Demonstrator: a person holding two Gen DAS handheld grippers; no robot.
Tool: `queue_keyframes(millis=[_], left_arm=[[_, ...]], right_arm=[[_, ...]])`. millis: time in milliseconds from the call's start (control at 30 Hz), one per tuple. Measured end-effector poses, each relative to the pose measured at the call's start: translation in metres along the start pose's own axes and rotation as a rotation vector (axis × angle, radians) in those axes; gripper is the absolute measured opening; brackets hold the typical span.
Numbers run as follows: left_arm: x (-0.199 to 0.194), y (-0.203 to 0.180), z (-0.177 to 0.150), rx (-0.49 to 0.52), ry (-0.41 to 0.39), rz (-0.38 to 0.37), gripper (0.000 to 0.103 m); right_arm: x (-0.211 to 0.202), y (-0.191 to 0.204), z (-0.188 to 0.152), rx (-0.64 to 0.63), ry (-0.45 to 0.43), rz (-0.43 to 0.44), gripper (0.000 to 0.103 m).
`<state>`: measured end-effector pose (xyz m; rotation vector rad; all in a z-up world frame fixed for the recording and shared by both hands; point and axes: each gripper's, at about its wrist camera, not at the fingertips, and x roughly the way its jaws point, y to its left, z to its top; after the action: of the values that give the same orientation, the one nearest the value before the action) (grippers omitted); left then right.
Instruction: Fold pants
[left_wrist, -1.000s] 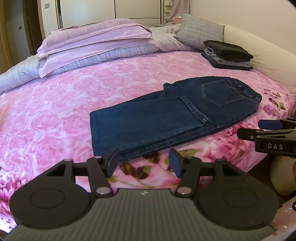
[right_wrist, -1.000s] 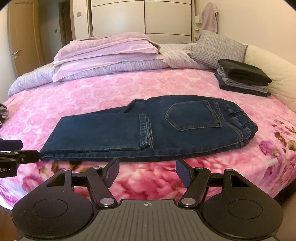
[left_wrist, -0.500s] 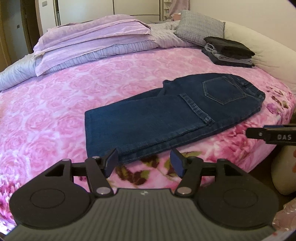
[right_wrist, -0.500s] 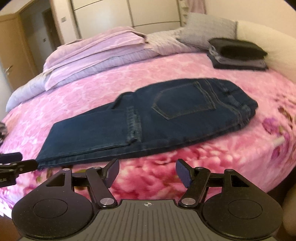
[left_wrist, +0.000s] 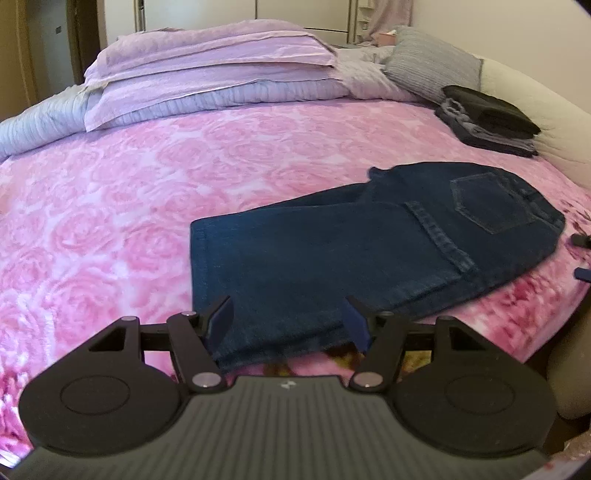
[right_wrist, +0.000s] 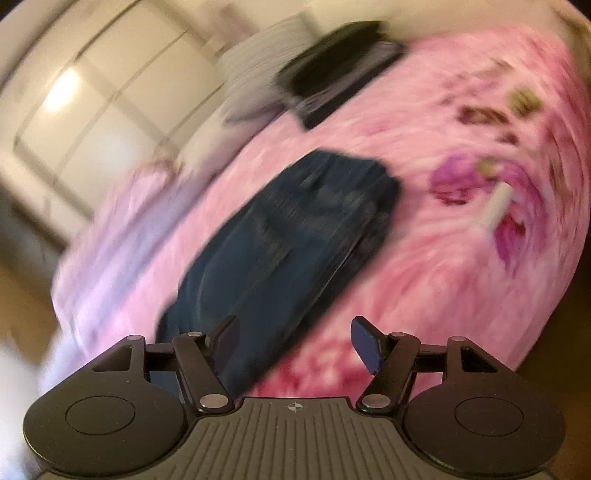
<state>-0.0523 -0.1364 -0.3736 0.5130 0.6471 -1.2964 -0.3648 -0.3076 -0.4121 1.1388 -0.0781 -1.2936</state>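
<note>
Dark blue jeans (left_wrist: 369, 251) lie folded lengthwise and in half on the pink rose bedspread (left_wrist: 129, 221), near its front edge, waistband to the right. My left gripper (left_wrist: 286, 308) is open, its blue pads hanging over the near left folded end of the jeans without pressing on it. The right wrist view is blurred and tilted. There my right gripper (right_wrist: 294, 326) stands open over the waist end of the jeans (right_wrist: 295, 229), nothing clamped between its pads. Its fingertips (left_wrist: 580, 239) peek in at the right edge of the left wrist view.
A stack of folded dark clothes (left_wrist: 487, 118) sits at the back right by a cream bolster (left_wrist: 535, 110). Lilac pillows (left_wrist: 207, 55) and a grey cushion (left_wrist: 432, 70) line the head of the bed. The bed's edge drops off just below the jeans.
My left gripper has come forward and down until its pads are over the jeans' folded end. The right gripper has rolled hard and swept toward the waist end; its view is now tilted and smeared.
</note>
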Motion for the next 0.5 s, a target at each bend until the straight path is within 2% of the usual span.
queue_keyframes(millis=[33, 100, 167, 233, 367, 433, 500], left_arm=[[0.005, 0.003, 0.001, -0.004, 0.002, 0.013, 0.061], [0.013, 0.007, 0.001, -0.013, 0.008, 0.029, 0.061], [0.019, 0.011, 0.002, -0.022, 0.009, 0.027, 0.061], [0.024, 0.012, 0.003, -0.029, 0.004, 0.026, 0.061], [0.032, 0.013, 0.003, -0.022, 0.008, 0.026, 0.06], [0.035, 0.012, 0.002, -0.021, 0.008, 0.02, 0.06], [0.038, 0.013, 0.002, -0.02, 0.008, 0.014, 0.058]], right_arm=[[0.002, -0.006, 0.009, 0.028, -0.024, 0.005, 0.059], [0.009, -0.014, 0.025, 0.066, -0.051, 0.0, 0.046], [0.017, -0.023, 0.037, 0.118, -0.074, 0.006, 0.039], [0.027, -0.03, 0.045, 0.153, -0.069, -0.008, 0.037], [0.043, -0.04, 0.047, 0.195, -0.058, 0.01, 0.029], [0.047, -0.045, 0.045, 0.212, -0.058, 0.0, 0.015], [0.041, -0.045, 0.041, 0.217, -0.081, 0.018, 0.01]])
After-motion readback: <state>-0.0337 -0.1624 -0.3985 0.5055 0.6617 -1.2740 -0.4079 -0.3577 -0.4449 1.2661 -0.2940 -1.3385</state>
